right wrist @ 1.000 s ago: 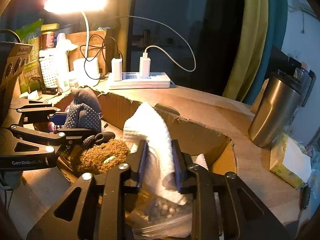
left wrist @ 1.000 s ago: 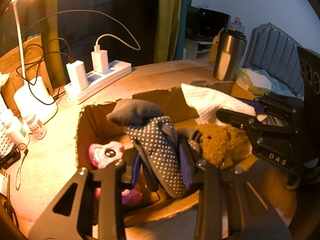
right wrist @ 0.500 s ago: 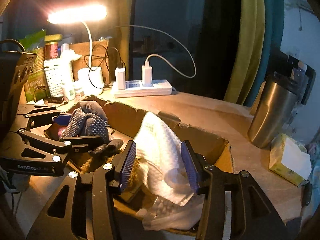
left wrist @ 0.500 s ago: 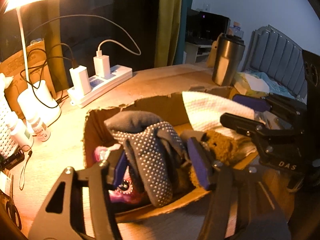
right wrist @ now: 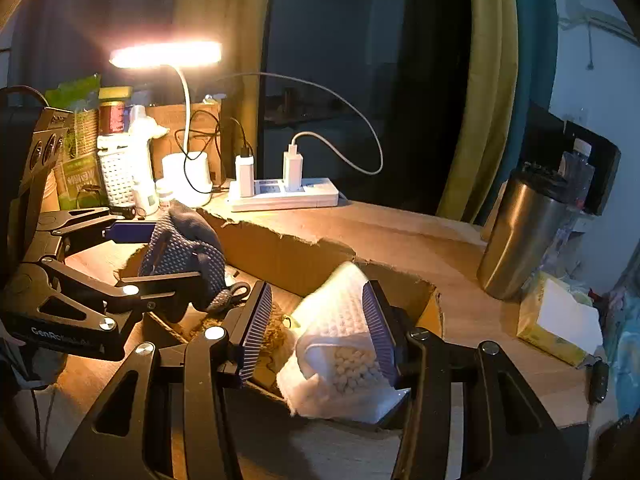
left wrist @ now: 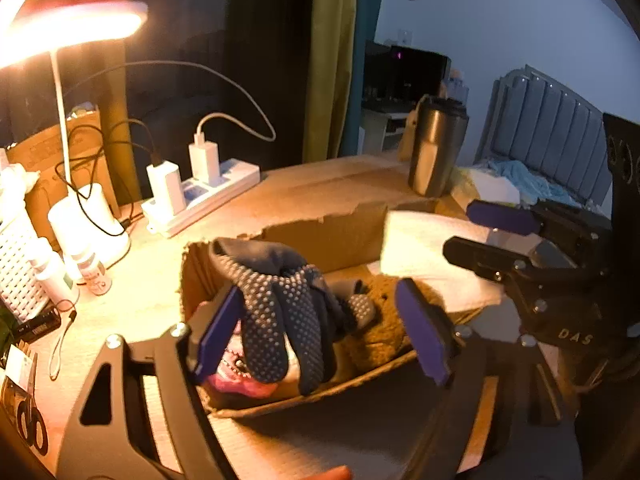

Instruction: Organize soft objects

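Left hand-held gripper (left wrist: 320,328): jaws have just been opening, now apart, dotted grey glove (left wrist: 280,308) draped between them inside the cardboard box (left wrist: 320,232) on the table (left wrist: 140,304). Right hand-held gripper (right wrist: 316,332): jaws apart around the white cloth (right wrist: 340,320); right pad possibly brushing it.

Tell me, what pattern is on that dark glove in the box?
Small pale raised dots across the dark glove, clearest in the left wrist view.

Desk lamp (right wrist: 166,55) lit, casts warm light over wooden desk (left wrist: 320,184). Dark window (right wrist: 340,80) behind, w/ yellow-green curtain (right wrist: 486,92) at its side. Pale wall (left wrist: 500,32) and grey padded headboard (left wrist: 552,140) in bkgd.
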